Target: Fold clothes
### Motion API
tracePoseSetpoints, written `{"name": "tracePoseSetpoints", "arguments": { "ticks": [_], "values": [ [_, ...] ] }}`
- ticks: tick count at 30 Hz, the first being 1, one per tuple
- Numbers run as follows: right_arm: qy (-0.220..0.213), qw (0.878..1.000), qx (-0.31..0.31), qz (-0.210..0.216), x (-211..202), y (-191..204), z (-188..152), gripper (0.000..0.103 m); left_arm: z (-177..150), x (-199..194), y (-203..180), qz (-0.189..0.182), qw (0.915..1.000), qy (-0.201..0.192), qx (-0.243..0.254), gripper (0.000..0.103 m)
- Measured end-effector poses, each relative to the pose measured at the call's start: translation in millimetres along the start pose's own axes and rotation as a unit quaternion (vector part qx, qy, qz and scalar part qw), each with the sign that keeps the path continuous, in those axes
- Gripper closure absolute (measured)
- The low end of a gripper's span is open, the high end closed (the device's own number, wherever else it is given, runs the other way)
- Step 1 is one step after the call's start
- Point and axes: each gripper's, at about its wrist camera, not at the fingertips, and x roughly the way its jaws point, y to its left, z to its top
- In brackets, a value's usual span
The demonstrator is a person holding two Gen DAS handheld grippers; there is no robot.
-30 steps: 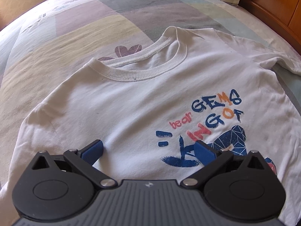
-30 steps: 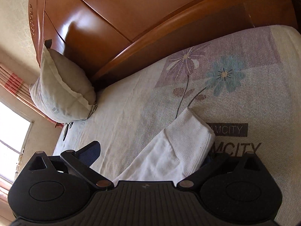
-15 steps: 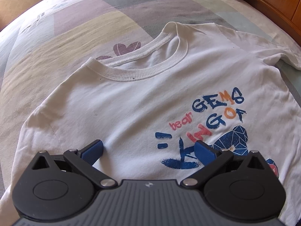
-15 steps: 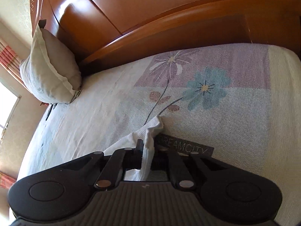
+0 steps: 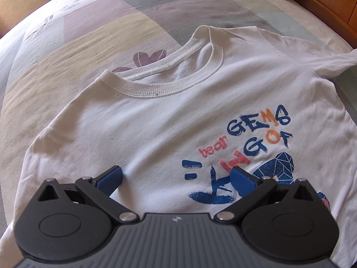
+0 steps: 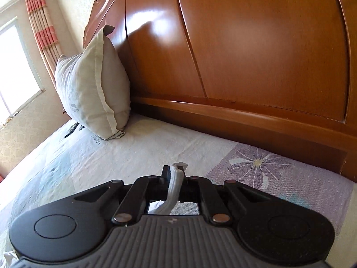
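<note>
1. While the white T-shirt (image 5: 169, 116) lay spread face up on the bed (image 5: 89, 35), the left gripper (image 5: 176, 176) was held low over its chest area, jaws released and wide apart, with nothing caught between the blue pads (image 5: 111, 176).
2. A ribbed collar (image 5: 160, 89) was seen pointing away from the left wrist camera, and a blue, orange and pink print (image 5: 256, 143) was seen on the shirt front, just ahead of the right-hand pad.
3. One sleeve (image 5: 330, 62) was seen drawn out toward the right edge of the left wrist view, pulled into a narrow, creased point.
4. In the right wrist view, the right gripper (image 6: 175, 174) was seen with its jaws clenched on a bunched strip of white sleeve fabric (image 6: 175, 187), which stood up between them and poked out past the tips.
5. That gripper was held above the patterned bed sheet (image 6: 133, 151), near a purple flower print (image 6: 258, 163).
6. A pale pillow (image 6: 93, 84) was propped upright against the wooden headboard (image 6: 245, 55), well apart from the gripper.
7. A striped curtain (image 6: 42, 26) was seen beside a bright window (image 6: 15, 67) at the far left.
</note>
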Motion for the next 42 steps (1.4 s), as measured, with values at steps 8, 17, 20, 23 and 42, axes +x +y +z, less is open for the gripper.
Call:
{"name": "tracePoseSetpoints", "arguments": {
  "ticks": [8,17,20,23,42],
  "values": [
    [0.079,0.981,0.041,-0.174,10,-37,-25,0.079,-2,0,1,-0.007,1.0000,-0.005,0.002,0.001],
    [0.097,0.989,-0.115,-0.015,2,54,-12,0.051,2,-1,-5,-0.006,0.9998,-0.008,0.015,0.001],
    [0.134,0.969,-0.201,0.054,22,110,-27,0.051,1,-5,-8,-0.007,0.9997,-0.009,0.021,0.001],
    [0.164,0.946,-0.267,0.085,37,144,-48,0.052,0,-8,-9,-0.010,0.9997,-0.010,0.022,0.001],
    [0.212,0.896,-0.376,0.101,63,210,-92,0.101,1,-6,-7,-0.022,0.9996,-0.010,0.016,0.001]
  ]
}}
